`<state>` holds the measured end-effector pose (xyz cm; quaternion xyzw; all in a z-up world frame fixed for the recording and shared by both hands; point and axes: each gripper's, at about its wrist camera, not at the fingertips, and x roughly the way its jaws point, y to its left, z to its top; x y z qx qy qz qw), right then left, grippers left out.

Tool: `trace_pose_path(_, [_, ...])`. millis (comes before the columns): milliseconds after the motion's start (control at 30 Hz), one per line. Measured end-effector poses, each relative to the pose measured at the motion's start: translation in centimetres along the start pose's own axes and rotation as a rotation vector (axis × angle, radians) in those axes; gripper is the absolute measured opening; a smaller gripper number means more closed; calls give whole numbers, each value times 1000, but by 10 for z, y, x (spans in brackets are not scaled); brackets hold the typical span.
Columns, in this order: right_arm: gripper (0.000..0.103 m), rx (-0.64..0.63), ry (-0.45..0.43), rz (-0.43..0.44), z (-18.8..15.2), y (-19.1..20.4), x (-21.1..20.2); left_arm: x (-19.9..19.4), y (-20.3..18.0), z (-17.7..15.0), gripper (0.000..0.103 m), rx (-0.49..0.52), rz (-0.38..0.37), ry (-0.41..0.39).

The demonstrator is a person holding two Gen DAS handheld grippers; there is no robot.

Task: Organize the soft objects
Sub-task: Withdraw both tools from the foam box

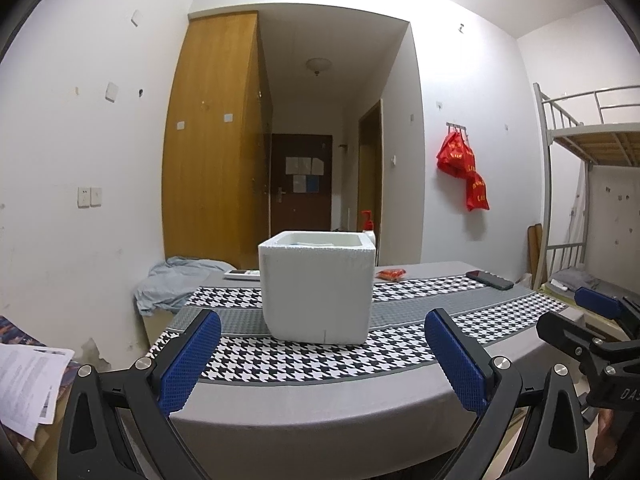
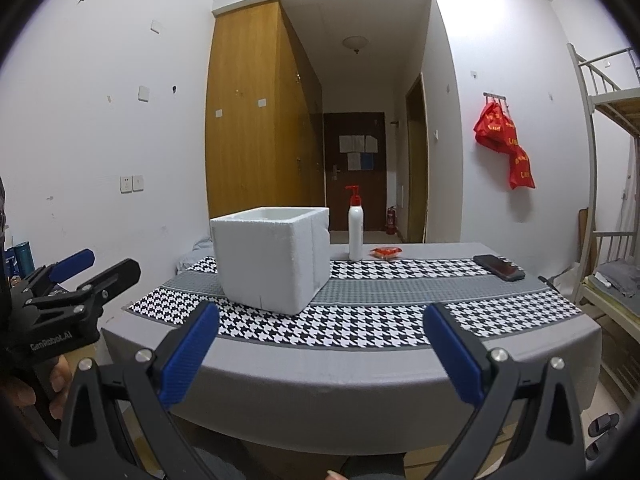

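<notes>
Both grippers were held off the near edge of the table, short of the white foam box. Left gripper was seen with its blue pads spread wide, nothing between them; the box was framed squarely ahead of it. Right gripper was likewise spread and empty, with the box ahead and to its left. The box was set upright on the houndstooth runner, open at the top; something pale was glimpsed inside its rim, possibly a soft item, though this could not be made out. Behind the box to the right, a white pump bottle with a red top was noted, and beyond that a small red packet. Further right of the box a dark phone was laid on the runner. Left of the box, a crumpled light-blue cloth was heaped at the table's far corner.
</notes>
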<state>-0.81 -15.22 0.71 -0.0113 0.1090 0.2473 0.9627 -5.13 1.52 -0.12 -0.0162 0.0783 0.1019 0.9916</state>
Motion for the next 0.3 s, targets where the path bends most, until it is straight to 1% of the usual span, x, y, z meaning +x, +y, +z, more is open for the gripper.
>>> trace_pose_path(300, [103, 12, 13, 4, 0, -1, 2, -1, 0, -3, 102, 6, 1, 9])
